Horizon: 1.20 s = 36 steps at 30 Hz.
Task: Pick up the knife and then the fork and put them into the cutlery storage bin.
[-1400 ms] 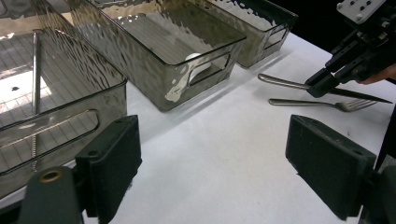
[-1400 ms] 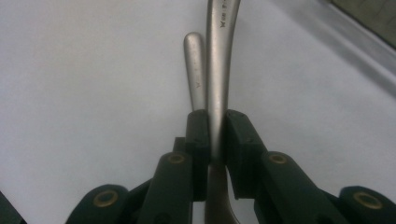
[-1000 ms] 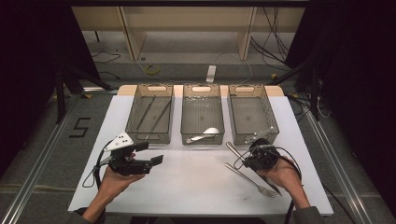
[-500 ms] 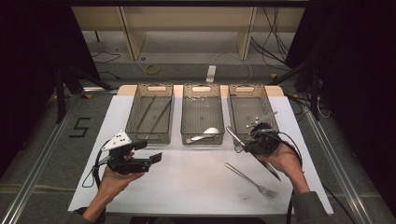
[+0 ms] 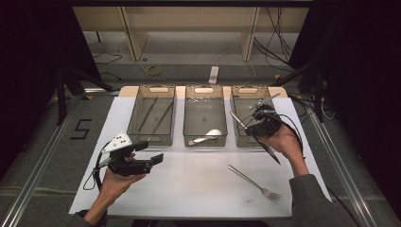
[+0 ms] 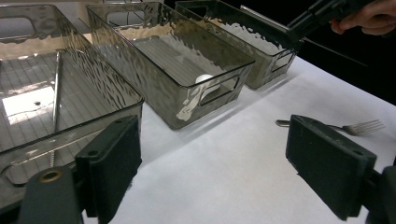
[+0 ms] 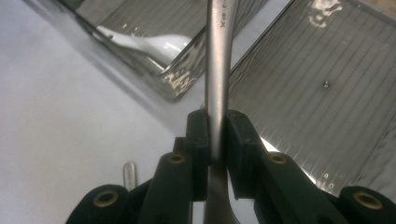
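My right gripper (image 5: 257, 122) is shut on a metal table knife (image 5: 270, 150) and holds it in the air at the near end of the right clear bin (image 5: 246, 105). In the right gripper view the knife's handle (image 7: 217, 70) runs up from between the pressed pads (image 7: 198, 135), over the bin's ribbed floor (image 7: 317, 107). My left gripper (image 5: 150, 151) hovers open above the white mat, with nothing between its fingers (image 6: 109, 163). A fork (image 5: 255, 182) lies on the mat at the front right. The middle bin (image 5: 204, 106) holds a white spoon (image 5: 205, 137).
The left bin (image 5: 142, 118) holds two thin dark sticks (image 5: 163, 113). All three bins stand side by side at the back of the white mat (image 5: 189, 189). From the left gripper view, the fork (image 6: 345, 127) lies beyond the right jaw and the right gripper (image 6: 317, 14) is over the far bin.
My right gripper has risen from the mat beside the fork and moved toward the right bin, carrying the knife. The left gripper has stayed in place.
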Each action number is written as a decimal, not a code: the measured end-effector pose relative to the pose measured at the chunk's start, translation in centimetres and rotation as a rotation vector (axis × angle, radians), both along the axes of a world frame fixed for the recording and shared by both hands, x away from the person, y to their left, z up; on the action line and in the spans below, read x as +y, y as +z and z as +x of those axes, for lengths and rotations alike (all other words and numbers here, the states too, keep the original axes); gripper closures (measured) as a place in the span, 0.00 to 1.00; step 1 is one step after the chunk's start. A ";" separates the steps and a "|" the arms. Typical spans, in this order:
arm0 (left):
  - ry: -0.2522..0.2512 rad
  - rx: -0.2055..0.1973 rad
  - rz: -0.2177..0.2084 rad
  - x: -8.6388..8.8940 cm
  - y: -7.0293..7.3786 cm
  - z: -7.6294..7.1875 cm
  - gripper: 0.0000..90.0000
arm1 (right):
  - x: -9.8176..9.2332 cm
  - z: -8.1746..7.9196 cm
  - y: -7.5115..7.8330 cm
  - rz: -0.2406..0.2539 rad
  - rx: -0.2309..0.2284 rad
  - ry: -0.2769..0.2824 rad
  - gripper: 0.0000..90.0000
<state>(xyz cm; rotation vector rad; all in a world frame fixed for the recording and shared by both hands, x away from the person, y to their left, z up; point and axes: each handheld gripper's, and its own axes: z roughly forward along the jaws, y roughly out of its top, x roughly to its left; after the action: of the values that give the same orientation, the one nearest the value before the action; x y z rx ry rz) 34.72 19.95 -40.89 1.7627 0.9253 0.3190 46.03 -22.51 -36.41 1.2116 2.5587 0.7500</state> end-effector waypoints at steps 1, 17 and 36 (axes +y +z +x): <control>0.001 0.000 -0.002 0.0 0.0 0.0 0.20 | 0.0 0.3 0.1 0.002 -0.001 -0.003 0.90; 0.009 -0.004 -0.006 0.1 0.1 0.0 0.20 | 1.0 5.2 0.7 -0.018 0.000 -0.068 0.90; 0.008 -0.004 -0.014 0.1 0.1 0.0 0.20 | 0.4 9.5 0.3 -0.031 0.014 -0.159 0.90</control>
<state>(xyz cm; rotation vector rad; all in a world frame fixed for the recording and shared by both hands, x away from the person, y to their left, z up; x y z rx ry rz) 34.74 20.06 -40.76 1.7450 0.9299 0.3207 55.55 -22.12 -36.15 1.3957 2.4391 0.6673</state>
